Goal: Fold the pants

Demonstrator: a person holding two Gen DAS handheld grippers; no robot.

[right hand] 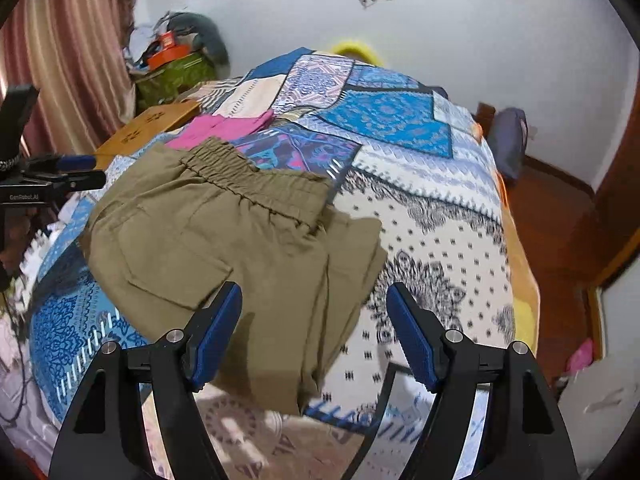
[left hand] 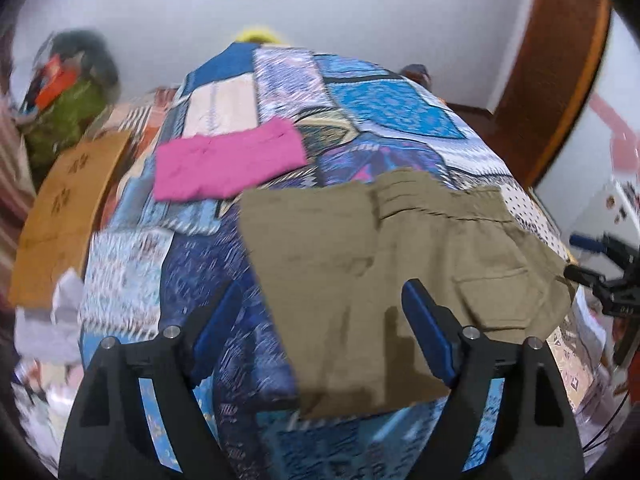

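Olive-khaki pants (left hand: 380,264) lie folded on the patterned bedspread (left hand: 360,104), elastic waistband away from me, a back pocket showing. In the right wrist view the pants (right hand: 224,236) lie at centre left. My left gripper (left hand: 320,296) is open and empty, hovering above the pants' near left edge. My right gripper (right hand: 314,300) is open and empty, above the pants' near right edge. The right gripper also shows at the right edge of the left wrist view (left hand: 608,276). The left gripper shows at the left edge of the right wrist view (right hand: 48,184).
A folded pink garment (left hand: 228,160) lies farther back on the bed (right hand: 440,216). A wooden board (left hand: 68,216) lies at the bed's left side. A green bag with clutter (right hand: 172,68) stands by the curtain (right hand: 68,48). Wooden floor (right hand: 560,216) lies to the right.
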